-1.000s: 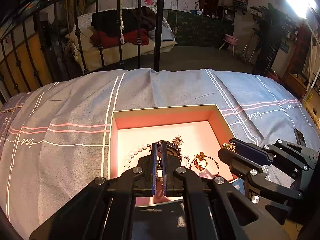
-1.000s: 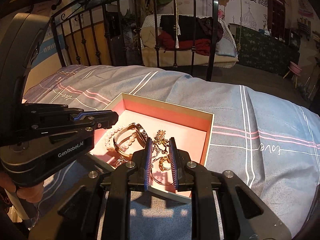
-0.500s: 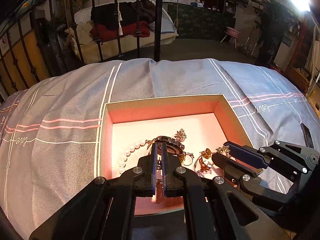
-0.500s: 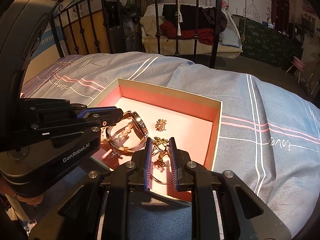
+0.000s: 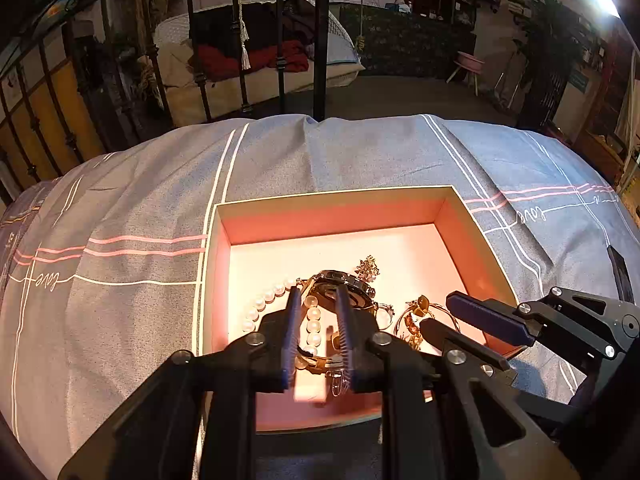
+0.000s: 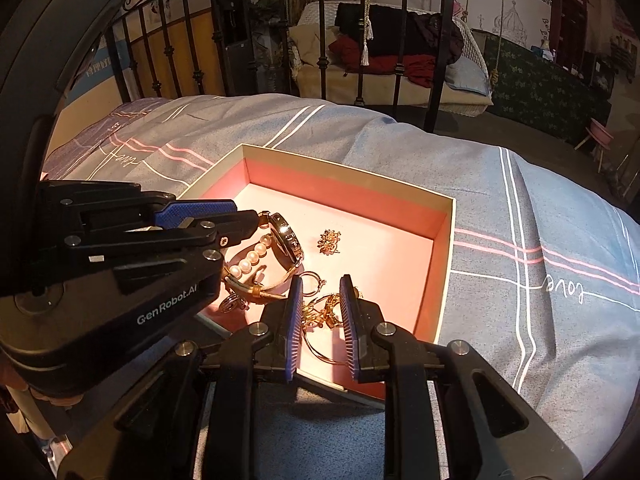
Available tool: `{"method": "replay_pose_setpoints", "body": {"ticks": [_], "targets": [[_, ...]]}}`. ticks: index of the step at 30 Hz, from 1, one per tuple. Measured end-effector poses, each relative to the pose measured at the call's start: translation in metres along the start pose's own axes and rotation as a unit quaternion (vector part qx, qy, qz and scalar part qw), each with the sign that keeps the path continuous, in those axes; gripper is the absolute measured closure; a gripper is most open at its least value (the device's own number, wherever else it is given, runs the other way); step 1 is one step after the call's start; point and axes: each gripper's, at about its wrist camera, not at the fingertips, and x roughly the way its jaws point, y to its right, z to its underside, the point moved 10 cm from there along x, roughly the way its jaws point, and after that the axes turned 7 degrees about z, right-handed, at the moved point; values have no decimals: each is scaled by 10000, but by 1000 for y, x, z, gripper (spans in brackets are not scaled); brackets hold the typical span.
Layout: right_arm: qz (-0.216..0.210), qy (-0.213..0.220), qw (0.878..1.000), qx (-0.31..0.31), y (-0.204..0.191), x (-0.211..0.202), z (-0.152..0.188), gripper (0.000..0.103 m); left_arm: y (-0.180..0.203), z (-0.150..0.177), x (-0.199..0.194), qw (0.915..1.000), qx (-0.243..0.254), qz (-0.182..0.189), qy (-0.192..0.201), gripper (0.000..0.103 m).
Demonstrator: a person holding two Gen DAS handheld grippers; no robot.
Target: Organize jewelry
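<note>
An open pink-lined box (image 5: 336, 216) (image 6: 348, 176) lies on the bed. In it are a gold watch (image 5: 340, 284) (image 6: 286, 238), a pearl bracelet (image 5: 262, 300) (image 6: 248, 258), a small gold brooch (image 5: 368, 268) (image 6: 329, 240) and gold rings and bangles (image 5: 416, 316) (image 6: 324, 312). My left gripper (image 5: 318, 292) is open over the pearls and the watch. My right gripper (image 6: 320, 280) is open over the gold bangles at the box's near edge. Neither holds anything.
The box rests on a grey-blue bedspread with white and pink stripes (image 5: 140, 248) (image 6: 520, 248). A black iron bed rail (image 5: 320, 36) (image 6: 440, 44) stands behind. Beyond it are a swing seat with clothes (image 5: 256, 56) and a pink stool (image 5: 468, 60).
My left gripper's jaws have opened from shut and it has come lower over the watch and pearls. My right gripper has widened a little and stays over the bangles.
</note>
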Motion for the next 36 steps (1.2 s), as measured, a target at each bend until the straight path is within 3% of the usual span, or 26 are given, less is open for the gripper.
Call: {"method": "replay_pose_setpoints", "body": {"ticks": [1, 3, 4, 6, 8, 14, 16, 19, 21, 26, 36], "targets": [[10, 9, 10000, -18, 0, -1, 1, 68, -1, -1, -2, 10000, -5, -6, 15, 74], [35, 60, 10000, -42, -1, -5, 2, 42, -1, -1, -5, 10000, -17, 7, 26, 62], [75, 120, 9999, -43, -1, -10, 3, 36, -1, -1, -7, 10000, -30, 12, 41, 52], [163, 252, 9995, -24, 0, -20, 5, 17, 1, 0, -15, 9999, -47, 91, 134, 44], [243, 389, 9989, 22, 3, -34, 11, 8, 5, 3, -28, 9995, -41, 176, 270, 34], [830, 1205, 9888, 281, 25, -87, 41, 6, 17, 22, -97, 9892, -36, 512, 1369, 14], [1021, 1711, 9788, 474, 34, -111, 46, 6, 22, 30, -123, 9817, 21, 551, 1823, 9], [1144, 2510, 9585, 717, 42, -148, 48, 6, 24, 42, -147, 9720, 267, 304, 2315, 7], [1215, 2869, 9469, 794, 46, -165, 48, 6, 24, 46, -151, 9696, 361, 124, 2416, 7], [1148, 3338, 9318, 848, 45, -190, 46, 6, 22, 49, -155, 9670, 300, -52, 2528, 7], [1085, 3254, 9353, 862, 45, -187, 48, 6, 18, 54, -165, 9655, 299, -199, 2581, 7]]}}
